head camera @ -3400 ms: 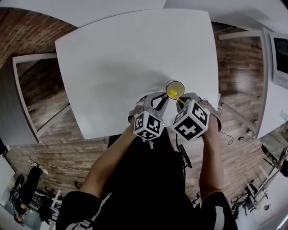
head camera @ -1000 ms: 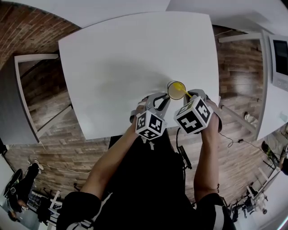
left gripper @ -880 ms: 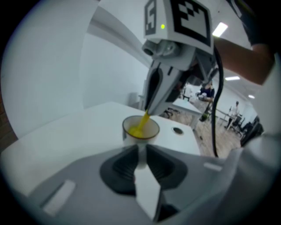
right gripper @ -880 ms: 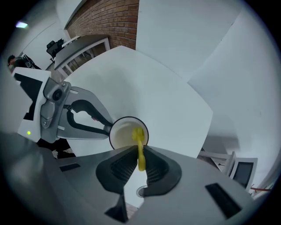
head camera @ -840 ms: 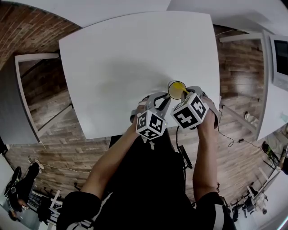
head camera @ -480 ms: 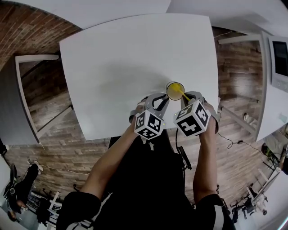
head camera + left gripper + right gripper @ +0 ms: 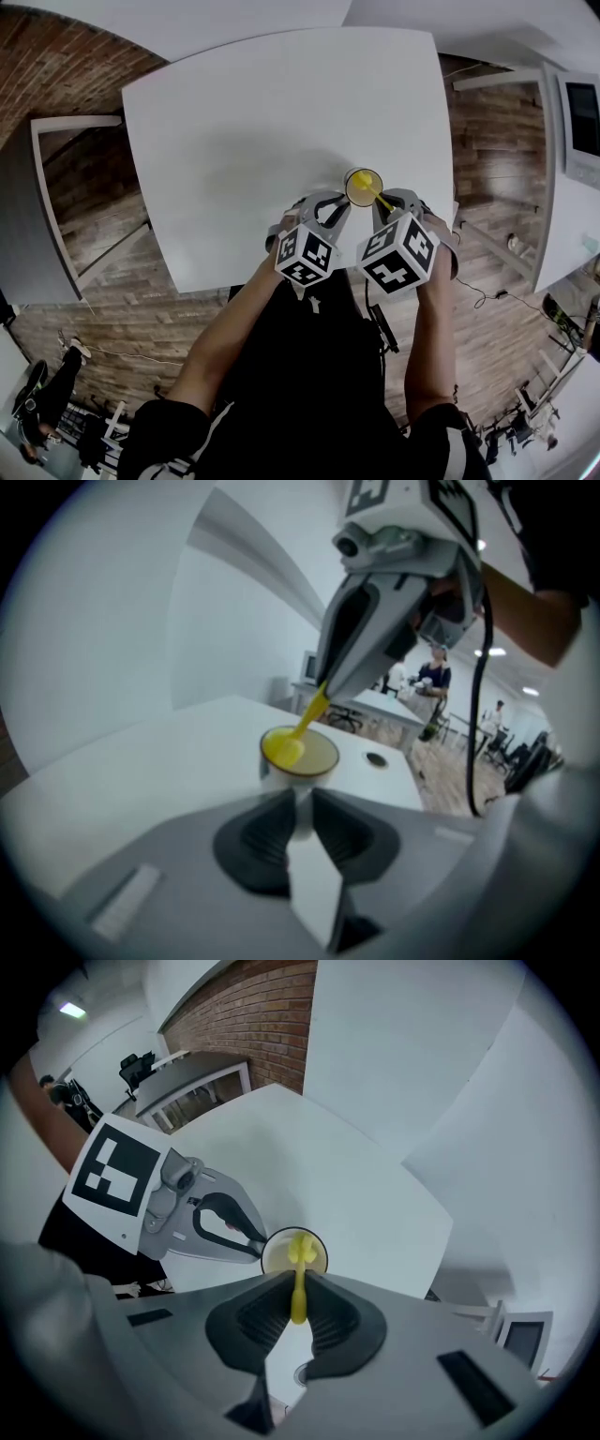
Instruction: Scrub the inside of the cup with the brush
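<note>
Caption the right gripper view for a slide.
Right hand-held gripper clamps the yellow brush, its head in the cup that the left hand-held gripper holds.

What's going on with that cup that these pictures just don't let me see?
- Lower wall of the cup: in the left gripper view it is hidden behind the left gripper's own jaws.
- Cup floor: in the right gripper view it is partly covered by the head of the brush.
- Bristles: too small in the head view, blurred in the left gripper view.
- Water or soap inside: no view shows it clearly.

white table (image 7: 281, 122), wood plank floor (image 7: 122, 319), red brick wall (image 7: 253, 1007), white walls (image 7: 422, 1044), grey desk (image 7: 187, 1068) beside the bricks
</note>
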Demonstrator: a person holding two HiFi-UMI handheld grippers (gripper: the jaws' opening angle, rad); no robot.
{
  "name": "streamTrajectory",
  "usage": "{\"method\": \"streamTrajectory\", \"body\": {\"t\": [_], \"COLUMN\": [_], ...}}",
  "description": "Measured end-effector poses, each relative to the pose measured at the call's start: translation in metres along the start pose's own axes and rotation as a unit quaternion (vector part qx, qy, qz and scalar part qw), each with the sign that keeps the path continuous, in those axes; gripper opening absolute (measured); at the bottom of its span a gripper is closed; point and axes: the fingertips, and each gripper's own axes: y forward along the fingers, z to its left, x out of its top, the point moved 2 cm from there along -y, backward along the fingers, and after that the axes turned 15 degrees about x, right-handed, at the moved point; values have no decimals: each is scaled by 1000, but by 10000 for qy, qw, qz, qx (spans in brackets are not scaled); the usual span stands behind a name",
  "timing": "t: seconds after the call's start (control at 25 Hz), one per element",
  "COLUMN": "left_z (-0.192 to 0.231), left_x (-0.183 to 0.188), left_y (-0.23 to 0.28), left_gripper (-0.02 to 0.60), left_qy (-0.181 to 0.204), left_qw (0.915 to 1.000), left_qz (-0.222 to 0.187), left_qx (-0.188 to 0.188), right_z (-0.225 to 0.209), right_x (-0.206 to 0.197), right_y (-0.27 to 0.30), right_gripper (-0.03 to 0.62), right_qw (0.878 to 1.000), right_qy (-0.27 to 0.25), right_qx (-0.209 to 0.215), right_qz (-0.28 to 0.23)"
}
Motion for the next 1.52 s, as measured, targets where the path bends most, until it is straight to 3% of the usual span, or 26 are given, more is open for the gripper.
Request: {"method": "streamTrajectory", "body": {"t": [0.36,0.88,1.28,1.52], "left_z": [1,-1,0,0], "left_x": [0,-1,0,-1], "left_y": [1,0,0,0], "left_gripper": [61,61,61,61], "left_qy": [-4,-5,-15,-54], "left_qw": [10000,10000,10000,10000], "left_qz": [22,58,43,24], "left_qx": [-81,-23,-61,-24], "right_z": [-5,19,5,1], "right_x": [6,4,17,19], "right_y": [37,-15,31,41], "right_gripper": [29,29,29,29], "right_qw": [9996,9995,9977,9986], "right_qy": [107,34,326,290], "right_qx": [252,222,479,342], "right_qz": [33,-235,-358,-282]}}
